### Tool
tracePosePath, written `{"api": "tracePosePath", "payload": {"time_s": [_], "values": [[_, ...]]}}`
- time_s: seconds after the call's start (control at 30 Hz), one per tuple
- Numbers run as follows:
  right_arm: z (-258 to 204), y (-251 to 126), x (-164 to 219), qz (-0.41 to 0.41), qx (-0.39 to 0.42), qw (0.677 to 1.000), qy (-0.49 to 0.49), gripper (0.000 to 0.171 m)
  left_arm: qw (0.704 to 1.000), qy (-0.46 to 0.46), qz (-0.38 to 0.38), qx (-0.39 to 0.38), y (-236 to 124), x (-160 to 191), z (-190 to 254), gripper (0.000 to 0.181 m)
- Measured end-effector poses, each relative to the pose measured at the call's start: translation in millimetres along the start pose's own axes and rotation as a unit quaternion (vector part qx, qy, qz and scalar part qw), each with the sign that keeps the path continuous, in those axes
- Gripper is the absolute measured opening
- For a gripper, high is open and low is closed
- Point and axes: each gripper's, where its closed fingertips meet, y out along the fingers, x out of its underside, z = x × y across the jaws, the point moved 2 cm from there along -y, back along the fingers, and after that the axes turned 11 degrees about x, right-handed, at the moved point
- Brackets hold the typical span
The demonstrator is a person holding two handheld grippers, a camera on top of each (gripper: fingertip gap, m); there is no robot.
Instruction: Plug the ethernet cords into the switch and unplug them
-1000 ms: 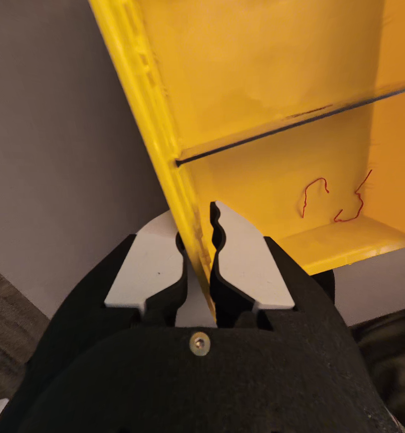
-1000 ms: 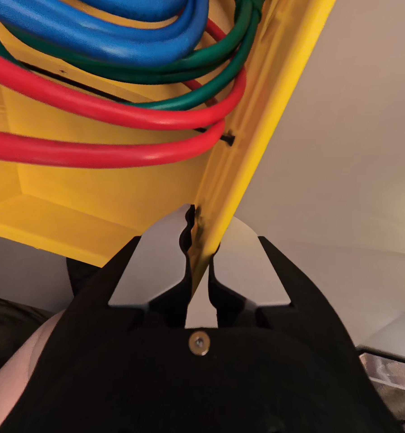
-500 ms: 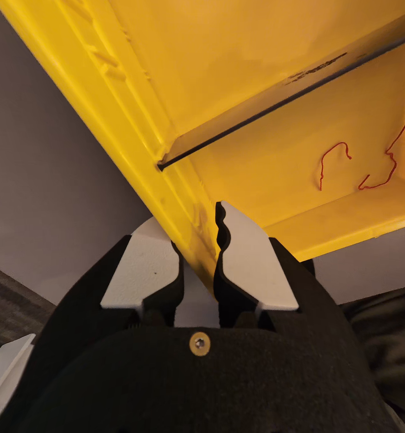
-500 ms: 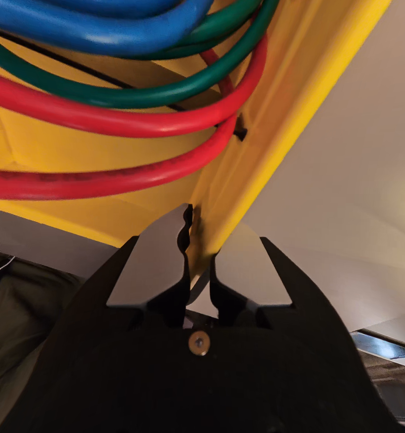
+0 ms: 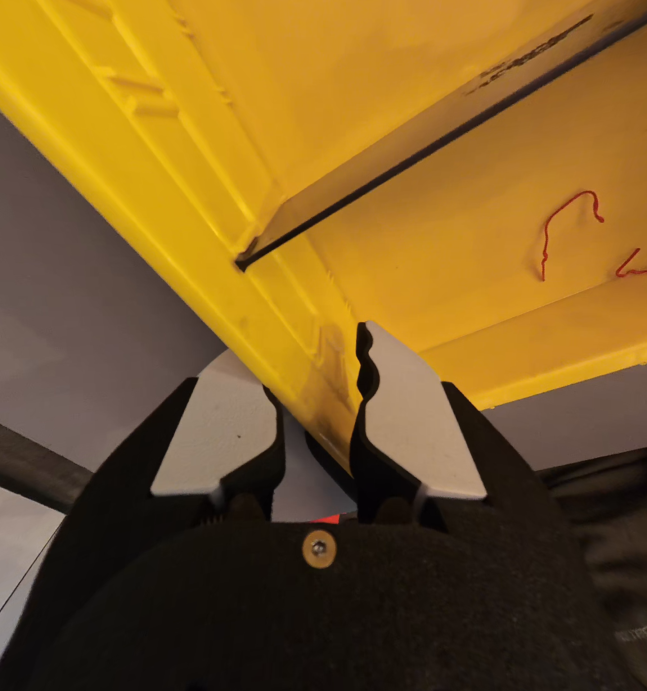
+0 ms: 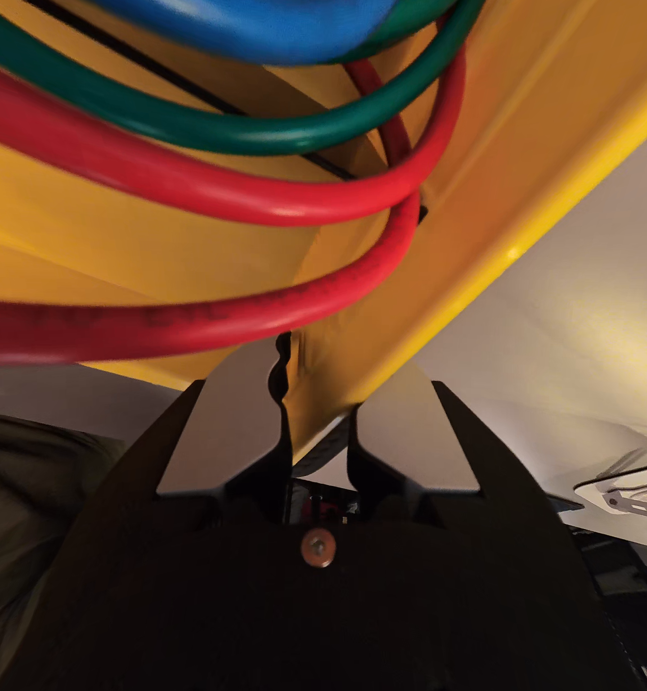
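The left gripper (image 5: 316, 377) clamps the side wall of a yellow bin (image 5: 202, 209), 1 white finger outside the wall and the other inside it, both pressed against the plastic near the bin's lower corner. A thin dark divider (image 5: 445, 138) crosses the bin's interior diagonally, ending in a slot on the gripped wall, above the fingers. Beyond the divider, 2 thin red threads (image 5: 561, 228) lie on the bin's inner face, well apart from the gripper. A plain grey surface (image 5: 63, 280) fills the space outside the wall.
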Motion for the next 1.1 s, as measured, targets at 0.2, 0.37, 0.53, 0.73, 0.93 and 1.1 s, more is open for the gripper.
{"api": "tracePosePath", "payload": {"time_s": [0.2,0.37,0.53,0.73,0.93,1.1], "values": [[-9.3,-1.5,3.2,-0.018,0.012,1.000,-0.012,0.037,1.000,0.004,-0.019,-0.020,2.1,2.2,6.1,0.046],[-11.9,-2.3,0.9,-0.017,0.020,0.999,-0.022,0.040,0.999,0.011,-0.021,-0.032,1.5,0.4,8.7,0.048],[-14.8,-5.8,3.9,-0.012,0.002,0.999,-0.032,0.038,0.999,0.014,-0.035,-0.037,0.4,5.2,8.4,0.064],[-4.9,-41.4,13.6,0.072,0.054,0.996,-0.017,0.036,0.999,0.021,0.016,-0.031,-22.8,13.6,8.2,0.067],[-29.2,-119.7,-6.9,0.280,0.148,0.948,-0.034,0.035,0.992,0.040,0.114,-0.045,-62.5,22.4,10.2,0.063],[-111.5,-190.0,-65.8,0.520,0.112,0.838,-0.124,0.040,0.975,0.059,0.203,-0.062,-93.6,19.1,9.4,0.058]]}}
